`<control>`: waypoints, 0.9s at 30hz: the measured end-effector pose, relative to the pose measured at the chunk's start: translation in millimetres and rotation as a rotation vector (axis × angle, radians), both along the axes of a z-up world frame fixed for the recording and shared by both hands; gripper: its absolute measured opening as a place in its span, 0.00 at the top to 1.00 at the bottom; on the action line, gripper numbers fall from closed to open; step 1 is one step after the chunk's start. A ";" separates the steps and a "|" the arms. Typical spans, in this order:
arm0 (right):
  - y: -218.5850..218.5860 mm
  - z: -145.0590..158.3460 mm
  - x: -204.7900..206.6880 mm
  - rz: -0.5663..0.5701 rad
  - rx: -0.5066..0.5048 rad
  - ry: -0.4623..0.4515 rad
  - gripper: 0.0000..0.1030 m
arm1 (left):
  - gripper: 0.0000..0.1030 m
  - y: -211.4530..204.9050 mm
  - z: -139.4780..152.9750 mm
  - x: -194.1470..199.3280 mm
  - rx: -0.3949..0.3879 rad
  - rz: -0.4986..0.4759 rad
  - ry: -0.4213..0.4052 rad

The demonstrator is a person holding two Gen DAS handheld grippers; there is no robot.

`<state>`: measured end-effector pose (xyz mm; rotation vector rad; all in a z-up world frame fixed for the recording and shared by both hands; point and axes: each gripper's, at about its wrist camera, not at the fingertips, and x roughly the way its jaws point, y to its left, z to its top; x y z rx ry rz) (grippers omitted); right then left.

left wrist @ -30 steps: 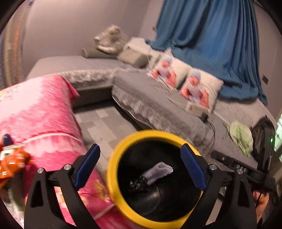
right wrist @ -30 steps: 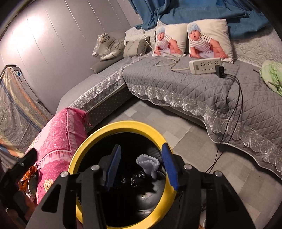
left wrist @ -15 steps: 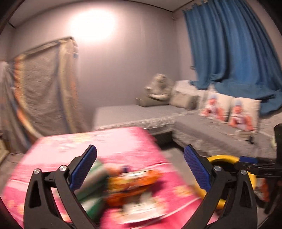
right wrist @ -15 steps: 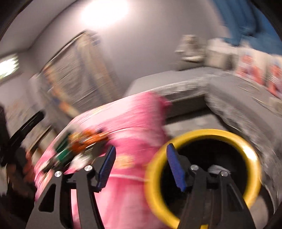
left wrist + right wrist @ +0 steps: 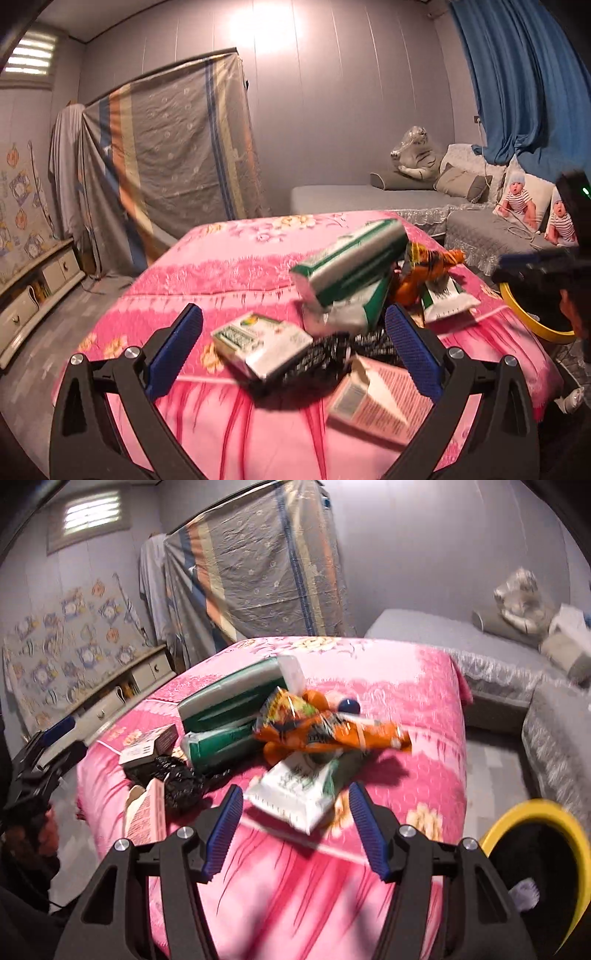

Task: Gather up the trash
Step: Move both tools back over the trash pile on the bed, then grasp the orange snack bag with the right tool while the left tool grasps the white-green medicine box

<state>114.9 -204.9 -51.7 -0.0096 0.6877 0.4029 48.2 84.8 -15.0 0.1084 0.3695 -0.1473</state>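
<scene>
A heap of trash lies on a pink flowered blanket (image 5: 229,266). In the left wrist view: green-and-white cartons (image 5: 351,269), a small white-green carton (image 5: 258,341), a crumpled black bag (image 5: 325,360), a pink-white box (image 5: 380,402), an orange wrapper (image 5: 424,273). My left gripper (image 5: 291,350) is open and empty over the small carton and bag. In the right wrist view my right gripper (image 5: 295,830) is open and empty, just short of a white-green packet (image 5: 299,790) under the orange wrapper (image 5: 325,734). The yellow-rimmed black bin (image 5: 535,871) stands at the lower right.
A grey corner sofa (image 5: 406,195) with cushions and a plush tiger lies beyond the blanket. A striped cloth (image 5: 166,147) hangs at the back. A low cabinet (image 5: 33,291) runs along the left wall. The bin's rim also shows in the left wrist view (image 5: 532,321).
Both grippers have swung away from above the bin to face the trash heap on the pink blanket. The bin now sits off to the right.
</scene>
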 end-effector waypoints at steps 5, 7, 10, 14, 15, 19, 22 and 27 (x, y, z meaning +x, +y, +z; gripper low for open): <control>33.6 6.1 26.6 0.064 -0.175 -0.037 0.45 | 0.08 6.7 -8.0 1.6 0.004 0.014 -0.004; 49.1 5.7 39.8 0.093 -0.272 -0.058 0.45 | 0.08 10.9 -9.6 10.0 -0.014 0.023 0.012; 65.9 -4.7 58.7 0.125 -0.362 -0.058 0.45 | 0.08 15.7 -10.7 18.9 -0.043 0.042 0.041; 76.7 -18.3 84.3 0.149 -0.458 -0.053 0.45 | 0.08 24.7 -11.6 25.0 -0.066 0.049 0.077; 77.5 -22.2 90.9 0.166 -0.460 -0.030 0.45 | 0.08 27.2 -11.9 25.6 -0.072 0.048 0.086; 79.3 -33.4 104.5 0.173 -0.486 -0.007 0.54 | 0.08 32.0 -10.1 19.2 -0.130 -0.013 0.117; 74.2 -33.8 108.7 0.141 -0.466 0.001 0.71 | 0.08 24.7 -11.9 13.0 -0.122 -0.043 0.140; 64.8 -27.1 95.9 0.102 -0.409 -0.055 0.84 | 0.08 9.9 -18.8 4.2 -0.094 -0.069 0.179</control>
